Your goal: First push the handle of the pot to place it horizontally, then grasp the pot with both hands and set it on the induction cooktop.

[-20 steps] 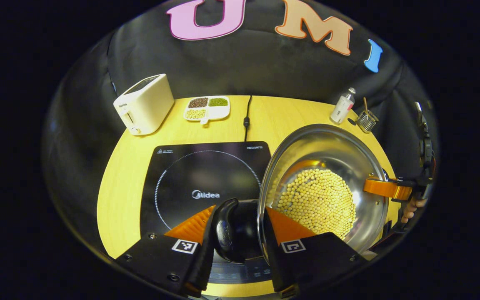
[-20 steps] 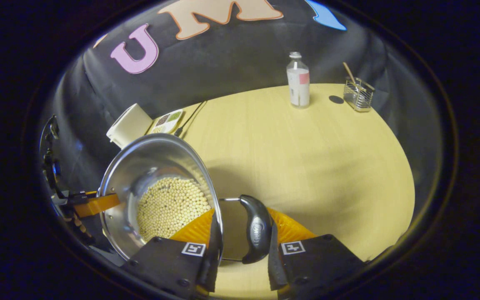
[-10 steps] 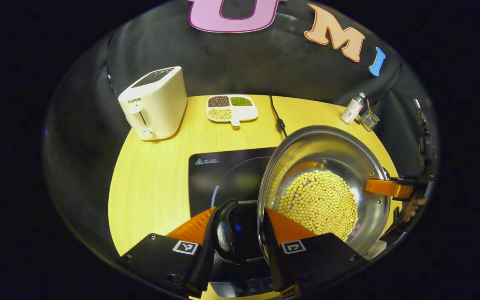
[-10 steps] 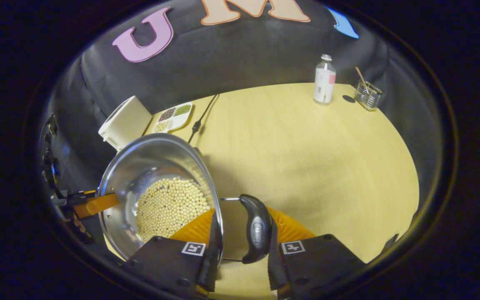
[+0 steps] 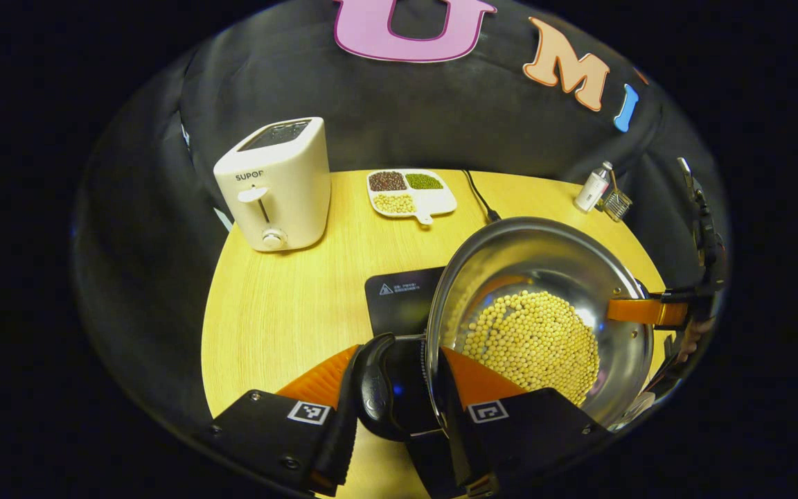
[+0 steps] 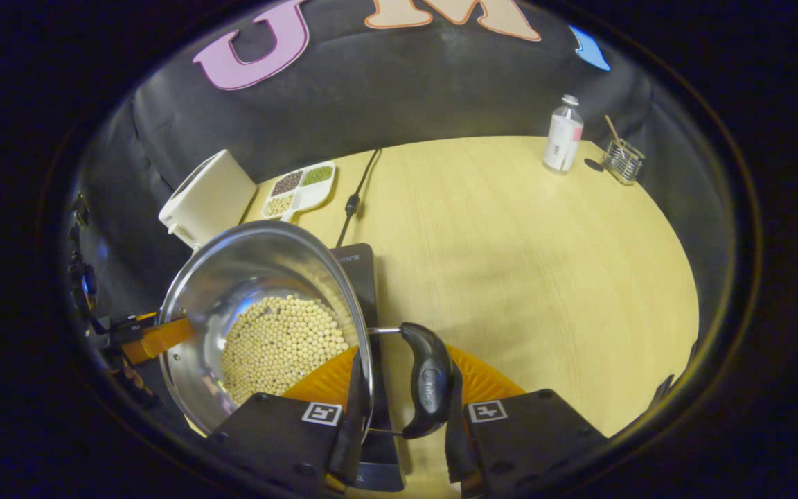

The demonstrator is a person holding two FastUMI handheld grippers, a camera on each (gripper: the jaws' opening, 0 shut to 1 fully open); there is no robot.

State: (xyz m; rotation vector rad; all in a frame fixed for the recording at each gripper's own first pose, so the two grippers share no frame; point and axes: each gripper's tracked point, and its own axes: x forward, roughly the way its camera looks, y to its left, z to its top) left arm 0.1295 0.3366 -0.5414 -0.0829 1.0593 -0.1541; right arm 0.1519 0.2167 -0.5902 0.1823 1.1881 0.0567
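The pot [image 5: 541,312], a shiny steel bowl with a bed of pale beans [image 5: 534,343] in its bottom, hangs level over the cooktop [image 5: 402,308], more of which it now hides than a second ago, so I judge the carry nearly done and only the lowering left. The left gripper [image 5: 399,395] is closed with one finger inside the rim and the other outside its black handle [image 5: 375,388], and the right gripper [image 6: 402,398] pinches the opposite handle [image 6: 427,378] likewise. Beyond on the table [image 6: 530,263] stand a toaster [image 5: 274,184], tray [image 5: 409,194] and bottle [image 6: 563,135].
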